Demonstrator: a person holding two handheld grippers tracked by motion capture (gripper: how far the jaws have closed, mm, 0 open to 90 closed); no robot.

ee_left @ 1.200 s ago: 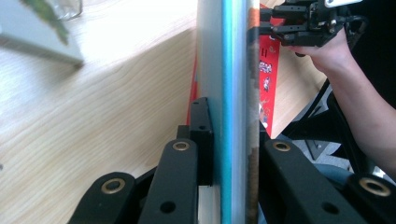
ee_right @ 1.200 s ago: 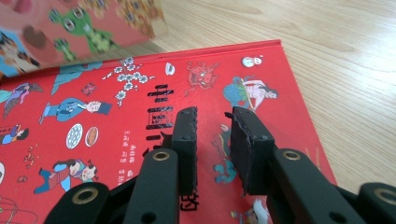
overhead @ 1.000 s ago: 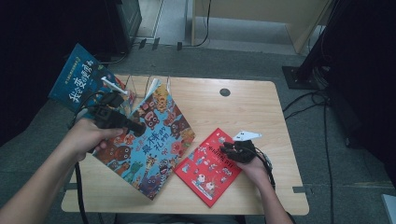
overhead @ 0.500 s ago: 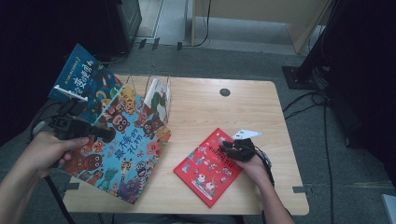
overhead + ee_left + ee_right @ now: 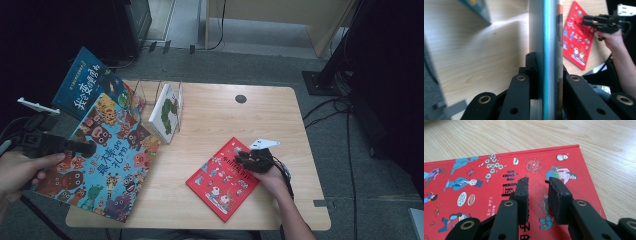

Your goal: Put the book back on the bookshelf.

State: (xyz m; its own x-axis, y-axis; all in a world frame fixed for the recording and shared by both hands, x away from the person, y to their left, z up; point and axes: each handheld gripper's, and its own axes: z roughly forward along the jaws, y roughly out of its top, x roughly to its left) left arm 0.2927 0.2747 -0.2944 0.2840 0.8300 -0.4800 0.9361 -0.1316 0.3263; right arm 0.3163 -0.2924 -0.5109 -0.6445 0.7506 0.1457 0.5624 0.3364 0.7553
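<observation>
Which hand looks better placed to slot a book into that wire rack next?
Probably the left. The left gripper already clamps the large colourful animal-cover book lifted beside the wire book rack. The right gripper only rests, jaws apart, on the flat red picture book, farther from the rack.

light wood-grain table (image 5: 280,120); red picture book (image 5: 222,177) printed with small multicoloured figures; large picture book (image 5: 107,155) with a blue cover crowded with cartoon animals; dark blue book (image 5: 82,82) with yellow lettering; black grippers.
</observation>
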